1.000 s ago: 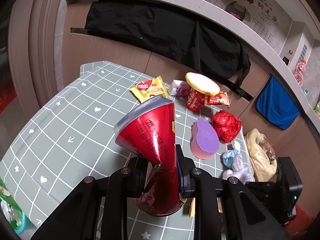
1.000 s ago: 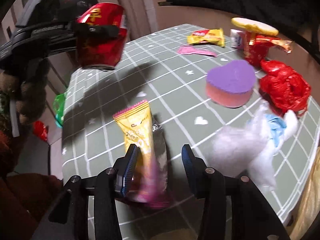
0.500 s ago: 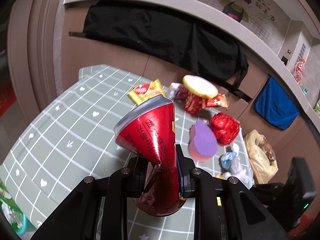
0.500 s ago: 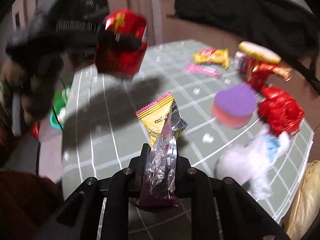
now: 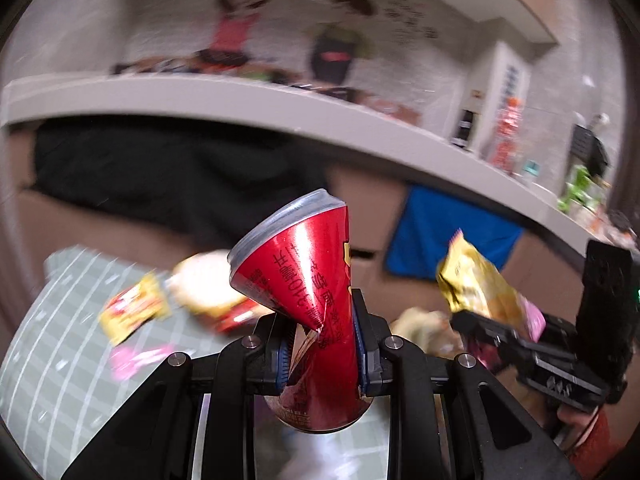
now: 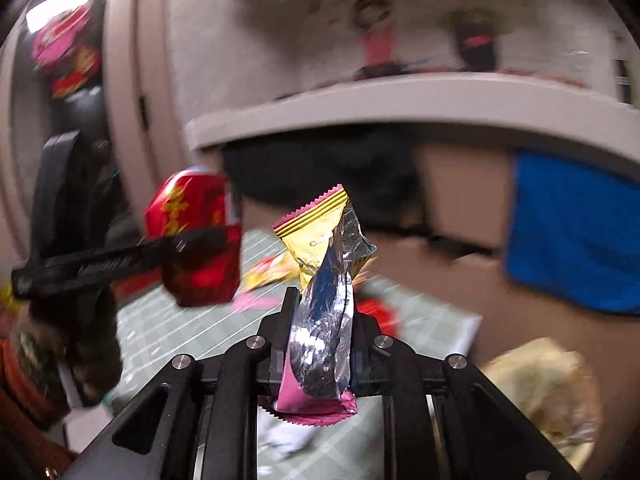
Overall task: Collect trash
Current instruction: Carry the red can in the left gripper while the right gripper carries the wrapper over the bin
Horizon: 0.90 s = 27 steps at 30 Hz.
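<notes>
The left gripper (image 5: 322, 354) has its two fingers pressed onto the sides of a crushed red can (image 5: 306, 304), pinching it at the dented waist. The can stands tilted, with its silver rim toward 11 o'clock and its round base hanging below the fingers at 6 o'clock. In the right wrist view the same can (image 6: 196, 240) appears at 9 o'clock, crossed by one black finger of the left gripper (image 6: 188, 242).

The right gripper (image 6: 320, 354) is closed on a snack wrapper (image 6: 324, 292), which it grips near the wrapper's pink lower end. The yellow serrated top of the wrapper points to 12 o'clock, and the torn silver lining faces the camera. In the left wrist view this wrapper (image 5: 480, 292) shows at 3 o'clock, held by the right gripper (image 5: 496, 336).

Both held items are above the table (image 5: 60, 340), which carries a green cloth with a white grid. On the table, at 9 o'clock in the left wrist view, lie a yellow and red packet (image 5: 134, 308) and a pink scrap (image 5: 136, 360), both blurred. A blue towel (image 6: 572, 232) hangs on the brown cabinet front at 3 o'clock in the right wrist view. A yellow bag (image 6: 552, 392) sits at 4 o'clock, off the table edge.
</notes>
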{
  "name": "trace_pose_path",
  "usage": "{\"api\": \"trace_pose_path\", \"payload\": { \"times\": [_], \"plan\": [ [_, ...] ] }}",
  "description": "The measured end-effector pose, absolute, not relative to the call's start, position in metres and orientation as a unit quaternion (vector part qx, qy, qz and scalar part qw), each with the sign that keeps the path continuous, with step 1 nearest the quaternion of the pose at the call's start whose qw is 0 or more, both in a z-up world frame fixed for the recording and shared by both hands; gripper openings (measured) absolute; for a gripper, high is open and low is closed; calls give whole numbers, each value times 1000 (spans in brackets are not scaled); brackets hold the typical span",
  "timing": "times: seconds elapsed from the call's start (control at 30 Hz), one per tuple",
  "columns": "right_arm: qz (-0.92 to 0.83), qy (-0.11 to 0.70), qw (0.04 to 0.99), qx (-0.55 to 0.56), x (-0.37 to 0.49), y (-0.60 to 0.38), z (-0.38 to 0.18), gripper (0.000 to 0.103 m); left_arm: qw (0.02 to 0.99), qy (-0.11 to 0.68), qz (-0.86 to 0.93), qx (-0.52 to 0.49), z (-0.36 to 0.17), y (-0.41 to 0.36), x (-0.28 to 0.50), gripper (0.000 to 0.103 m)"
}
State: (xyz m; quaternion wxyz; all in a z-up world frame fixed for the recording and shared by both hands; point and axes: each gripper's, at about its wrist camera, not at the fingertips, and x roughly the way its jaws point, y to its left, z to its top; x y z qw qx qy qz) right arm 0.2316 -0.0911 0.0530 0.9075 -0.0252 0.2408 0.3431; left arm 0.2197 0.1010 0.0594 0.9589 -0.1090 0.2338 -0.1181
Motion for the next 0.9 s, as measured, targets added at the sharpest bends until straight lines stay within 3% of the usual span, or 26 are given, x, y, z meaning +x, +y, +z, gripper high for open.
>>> {"api": "trace_pose_path", "payload": {
  "times": [0.43, 0.9],
  "plan": [
    [150, 243, 958, 0, 273, -243, 54, 18, 919, 284, -258, -85, 34, -68, 304, 26],
    [109, 265, 958, 19, 284, -291, 14, 19, 895, 354, -263, -71, -24, -113, 329, 26]
  ]
}}
